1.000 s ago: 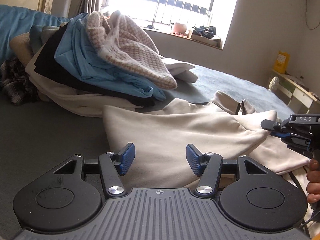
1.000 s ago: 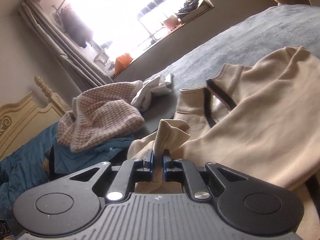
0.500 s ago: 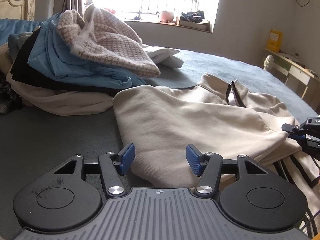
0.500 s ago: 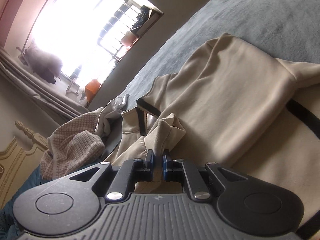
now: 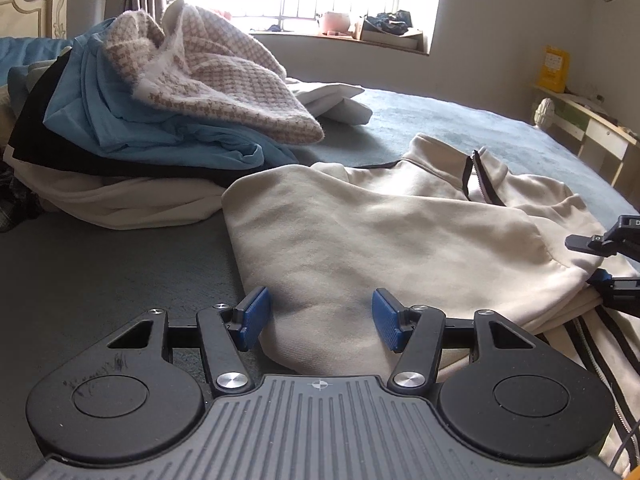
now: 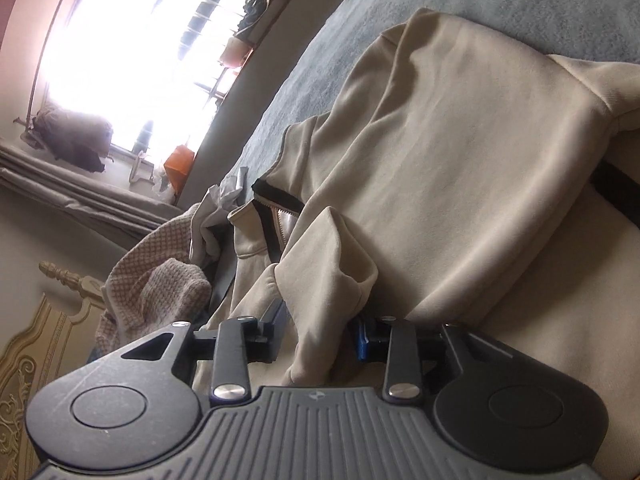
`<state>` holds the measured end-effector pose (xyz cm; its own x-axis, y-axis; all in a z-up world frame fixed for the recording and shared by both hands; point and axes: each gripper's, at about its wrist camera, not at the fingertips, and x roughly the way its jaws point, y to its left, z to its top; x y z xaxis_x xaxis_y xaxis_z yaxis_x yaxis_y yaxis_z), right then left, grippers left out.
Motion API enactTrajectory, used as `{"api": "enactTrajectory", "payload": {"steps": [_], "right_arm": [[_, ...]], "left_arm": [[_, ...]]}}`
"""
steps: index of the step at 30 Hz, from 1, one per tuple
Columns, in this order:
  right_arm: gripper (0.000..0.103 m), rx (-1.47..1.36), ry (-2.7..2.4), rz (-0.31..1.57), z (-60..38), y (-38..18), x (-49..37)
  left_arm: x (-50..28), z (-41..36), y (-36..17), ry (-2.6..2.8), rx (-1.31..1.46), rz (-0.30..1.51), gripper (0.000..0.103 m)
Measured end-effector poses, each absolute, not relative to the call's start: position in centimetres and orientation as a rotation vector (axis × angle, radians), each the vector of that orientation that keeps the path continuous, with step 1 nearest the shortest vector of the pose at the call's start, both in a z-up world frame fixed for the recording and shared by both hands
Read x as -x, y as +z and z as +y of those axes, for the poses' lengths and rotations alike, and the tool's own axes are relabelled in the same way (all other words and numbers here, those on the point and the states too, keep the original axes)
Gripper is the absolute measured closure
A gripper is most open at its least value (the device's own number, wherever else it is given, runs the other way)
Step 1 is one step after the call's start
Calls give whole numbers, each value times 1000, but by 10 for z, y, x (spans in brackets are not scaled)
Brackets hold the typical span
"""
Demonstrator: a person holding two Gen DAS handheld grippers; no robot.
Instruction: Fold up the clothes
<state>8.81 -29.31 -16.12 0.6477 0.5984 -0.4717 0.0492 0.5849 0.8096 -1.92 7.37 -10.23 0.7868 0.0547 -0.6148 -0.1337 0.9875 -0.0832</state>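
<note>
A cream zip-neck sweatshirt (image 5: 380, 232) lies on the bed, one side folded over its body. My left gripper (image 5: 318, 320) hovers open just above its near folded edge, blue pads wide apart with nothing gripped. In the right wrist view the same sweatshirt (image 6: 460, 160) fills the frame, and a bunched fold of it stands between the fingers of my right gripper (image 6: 320, 336), which are spread apart and open. The right gripper's tips (image 5: 608, 264) show at the right edge of the left wrist view, at the sweatshirt's cuff end.
A pile of clothes (image 5: 160, 120) topped by a pink checked knit (image 5: 224, 80) sits at the back left on the grey-blue bed cover (image 5: 100, 264). A black-striped garment (image 5: 600, 344) lies under the sweatshirt. A desk (image 5: 592, 128) stands at right, a headboard (image 6: 24, 360) at left.
My right gripper was shut on the sweatshirt fold; its fingers have opened and the fold is released between them. The folded side has come down onto the sweatshirt body. The left gripper stayed open.
</note>
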Motion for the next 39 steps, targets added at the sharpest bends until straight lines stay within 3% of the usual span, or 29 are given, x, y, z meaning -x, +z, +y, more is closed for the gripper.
{"api": "enactTrajectory", "payload": {"steps": [1, 2, 17, 39], "right_arm": [[79, -881, 373, 824, -289, -159, -88], [94, -860, 378, 827, -284, -156, -89], [95, -678, 304, 674, -316, -116, -102], [95, -539, 192, 640, -378, -122, -105]], "left_arm": [[19, 74, -102, 104, 123, 659, 46], [18, 74, -102, 105, 122, 659, 46], [17, 86, -95, 121, 169, 641, 46], [8, 67, -111, 45, 96, 715, 46]]}}
